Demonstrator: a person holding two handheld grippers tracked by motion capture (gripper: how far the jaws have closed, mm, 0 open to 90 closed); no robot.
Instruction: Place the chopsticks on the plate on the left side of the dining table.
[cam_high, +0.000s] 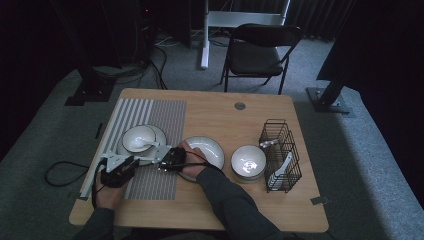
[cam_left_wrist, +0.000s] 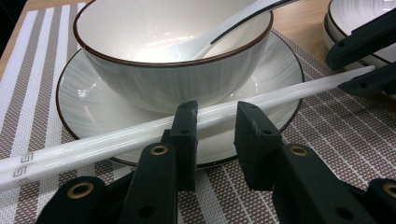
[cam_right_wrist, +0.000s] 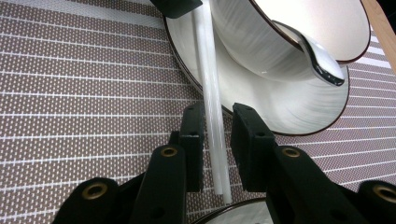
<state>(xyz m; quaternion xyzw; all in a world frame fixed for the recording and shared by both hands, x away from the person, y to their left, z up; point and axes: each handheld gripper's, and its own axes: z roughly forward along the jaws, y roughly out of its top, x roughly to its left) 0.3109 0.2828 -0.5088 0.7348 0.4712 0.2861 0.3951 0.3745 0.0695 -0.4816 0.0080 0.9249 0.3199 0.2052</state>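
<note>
My left gripper (cam_left_wrist: 217, 116) stands part open astride the white chopsticks (cam_left_wrist: 140, 135), which lie across the near rim of the plate (cam_left_wrist: 84, 105) under the bowl (cam_left_wrist: 173, 79) on the striped mat (cam_left_wrist: 341, 135). My right gripper (cam_right_wrist: 217, 121) stands slack around their far end, pads clear of them.

Chopsticks (cam_left_wrist: 116, 140) partly hidden behind tool jaws, their end cut off at left edge, spoon (cam_left_wrist: 224, 28) handle cropped at top
</note>
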